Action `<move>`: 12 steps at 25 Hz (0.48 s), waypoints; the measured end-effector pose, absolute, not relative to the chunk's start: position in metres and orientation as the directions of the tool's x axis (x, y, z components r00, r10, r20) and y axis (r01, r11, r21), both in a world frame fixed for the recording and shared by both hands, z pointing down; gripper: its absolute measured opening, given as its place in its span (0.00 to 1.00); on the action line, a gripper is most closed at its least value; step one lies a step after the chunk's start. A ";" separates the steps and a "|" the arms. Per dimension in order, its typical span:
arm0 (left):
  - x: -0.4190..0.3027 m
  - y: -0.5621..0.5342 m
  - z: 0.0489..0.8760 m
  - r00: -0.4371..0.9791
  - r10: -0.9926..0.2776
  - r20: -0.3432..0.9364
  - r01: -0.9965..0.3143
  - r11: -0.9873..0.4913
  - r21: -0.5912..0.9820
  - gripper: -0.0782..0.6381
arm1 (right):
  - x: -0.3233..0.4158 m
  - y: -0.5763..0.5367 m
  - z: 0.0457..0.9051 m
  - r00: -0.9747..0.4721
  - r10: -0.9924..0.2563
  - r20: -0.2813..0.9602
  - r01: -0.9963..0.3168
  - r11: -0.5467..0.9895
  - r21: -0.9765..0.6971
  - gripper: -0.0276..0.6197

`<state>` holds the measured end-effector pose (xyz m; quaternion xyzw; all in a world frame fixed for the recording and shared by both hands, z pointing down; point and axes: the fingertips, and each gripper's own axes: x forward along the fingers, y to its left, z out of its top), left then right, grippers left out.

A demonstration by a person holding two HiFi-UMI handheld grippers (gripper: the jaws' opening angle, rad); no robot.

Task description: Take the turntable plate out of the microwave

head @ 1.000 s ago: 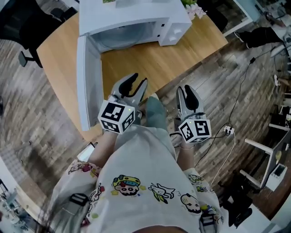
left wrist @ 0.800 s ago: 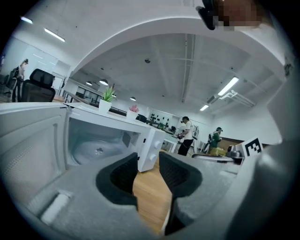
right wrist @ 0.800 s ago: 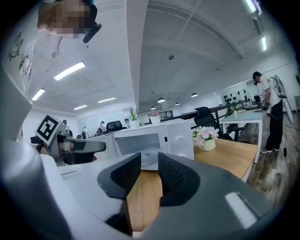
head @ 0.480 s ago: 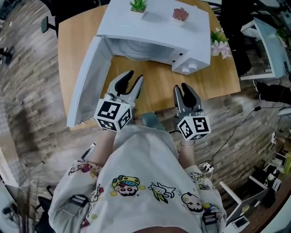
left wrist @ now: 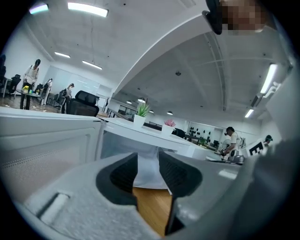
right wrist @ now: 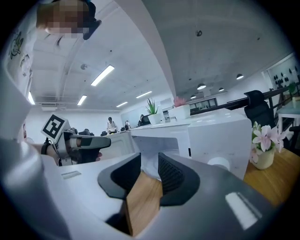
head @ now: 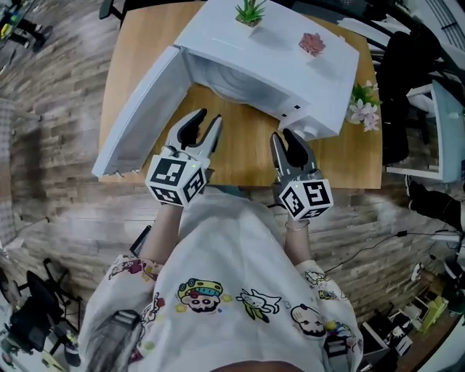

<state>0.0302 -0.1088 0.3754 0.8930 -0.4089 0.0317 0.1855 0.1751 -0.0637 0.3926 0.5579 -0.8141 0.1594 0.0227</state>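
The left gripper [head: 205, 120] and the right gripper [head: 286, 138] are held side by side, a little apart, in front of the person's body. Both point away toward the far side. Each pair of jaws stands partly apart with nothing between them. The left forearm [head: 161, 229] and the right forearm [head: 296, 243] run back along the torso.

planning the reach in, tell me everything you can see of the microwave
The microwave is a white, glossy box standing on the wooden table. Its door, hinged at the left, is swung wide open, showing a pale cavity; the plate inside cannot be made out clearly. A round knob sits on the panel right of the opening. Two small potted plants, one green and one pink, stand on top.
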 end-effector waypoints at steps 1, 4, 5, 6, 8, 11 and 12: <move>0.029 -0.109 0.376 0.653 -0.728 0.208 -0.751 -0.585 0.308 0.30 | 0.174 -0.066 0.393 -0.392 -0.894 0.216 -0.910 0.342 -0.235 0.21; 0.025 -0.110 0.377 0.631 -0.746 0.212 -0.767 -0.559 0.316 0.30 | 0.170 -0.071 0.394 -0.426 -0.878 0.219 -0.895 0.375 -0.240 0.21; 0.024 -0.111 0.378 0.627 -0.749 0.213 -0.770 -0.552 0.320 0.30 | 0.168 -0.073 0.394 -0.434 -0.873 0.222 -0.892 0.382 -0.241 0.21; 0.024 -0.112 0.379 0.624 -0.751 0.216 -0.771 -0.548 0.325 0.30 | 0.167 -0.075 0.395 -0.439 -0.869 0.227 -0.890 0.387 -0.242 0.21; 0.023 -0.115 0.379 0.623 -0.750 0.220 -0.771 -0.543 0.333 0.30 | 0.164 -0.080 0.395 -0.445 -0.864 0.236 -0.888 0.391 -0.243 0.21; 0.021 -0.121 0.378 0.626 -0.747 0.225 -0.769 -0.542 0.338 0.30 | 0.159 -0.087 0.393 -0.450 -0.861 0.238 -0.885 0.394 -0.247 0.21; 0.020 -0.122 0.378 0.626 -0.746 0.226 -0.769 -0.542 0.340 0.30 | 0.158 -0.088 0.392 -0.450 -0.860 0.238 -0.885 0.394 -0.249 0.21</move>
